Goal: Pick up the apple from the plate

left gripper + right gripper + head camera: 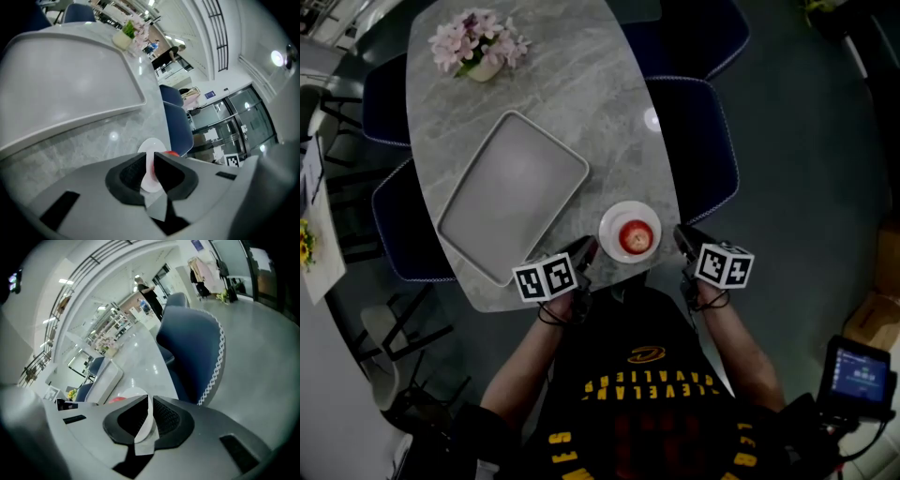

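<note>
A red apple point(636, 237) sits on a small white plate point(614, 217) at the near end of the marble table point(609, 103). My left gripper point(586, 251) hovers just left of the plate, at the table edge, its jaws nearly together and empty. My right gripper point(682, 240) hangs just right of the plate, off the table edge, jaws likewise together. In the left gripper view the plate point(150, 146) and a sliver of apple point(172, 153) show past the gripper point(151, 161). The right gripper view shows the gripper point(149, 405), plate point(133, 392) and apple point(117, 399).
A large grey tray point(511, 192) lies on the table left of the plate. A pot of pink flowers point(478, 42) stands at the far end. Dark blue chairs point(698, 141) flank the table on the right and left point(389, 98).
</note>
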`<act>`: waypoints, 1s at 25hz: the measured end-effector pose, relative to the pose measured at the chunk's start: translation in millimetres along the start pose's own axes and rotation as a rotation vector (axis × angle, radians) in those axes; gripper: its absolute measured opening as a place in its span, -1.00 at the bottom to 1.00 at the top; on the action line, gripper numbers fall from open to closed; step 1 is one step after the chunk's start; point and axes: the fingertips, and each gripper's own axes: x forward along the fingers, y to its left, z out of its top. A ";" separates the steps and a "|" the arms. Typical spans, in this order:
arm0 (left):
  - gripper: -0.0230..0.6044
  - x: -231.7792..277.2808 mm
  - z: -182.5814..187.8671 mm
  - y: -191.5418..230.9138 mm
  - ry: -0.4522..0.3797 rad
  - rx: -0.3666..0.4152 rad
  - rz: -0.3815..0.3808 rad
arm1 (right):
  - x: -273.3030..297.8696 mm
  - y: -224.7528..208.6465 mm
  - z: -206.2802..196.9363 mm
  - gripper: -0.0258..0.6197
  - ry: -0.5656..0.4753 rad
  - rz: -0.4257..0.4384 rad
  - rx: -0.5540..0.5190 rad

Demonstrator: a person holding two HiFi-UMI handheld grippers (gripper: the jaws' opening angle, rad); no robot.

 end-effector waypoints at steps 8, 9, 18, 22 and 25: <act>-0.92 -38.7 22.0 -80.5 -0.170 0.306 -0.002 | -54.3 69.5 48.6 -0.91 -0.237 0.143 -0.248; -0.92 -42.0 22.1 -92.4 -0.186 0.341 -0.012 | -59.0 76.1 49.6 -0.91 -0.251 0.165 -0.260; -0.92 -83.6 0.2 -169.1 -0.332 0.500 -0.084 | -116.0 133.4 52.6 -0.91 -0.389 0.290 -0.421; -0.92 -100.6 -6.9 -186.2 -0.409 0.531 -0.083 | -145.2 157.4 48.1 -0.91 -0.448 0.347 -0.493; -0.92 -117.5 -11.4 -204.0 -0.459 0.531 -0.101 | -168.1 172.2 42.0 -0.91 -0.489 0.370 -0.562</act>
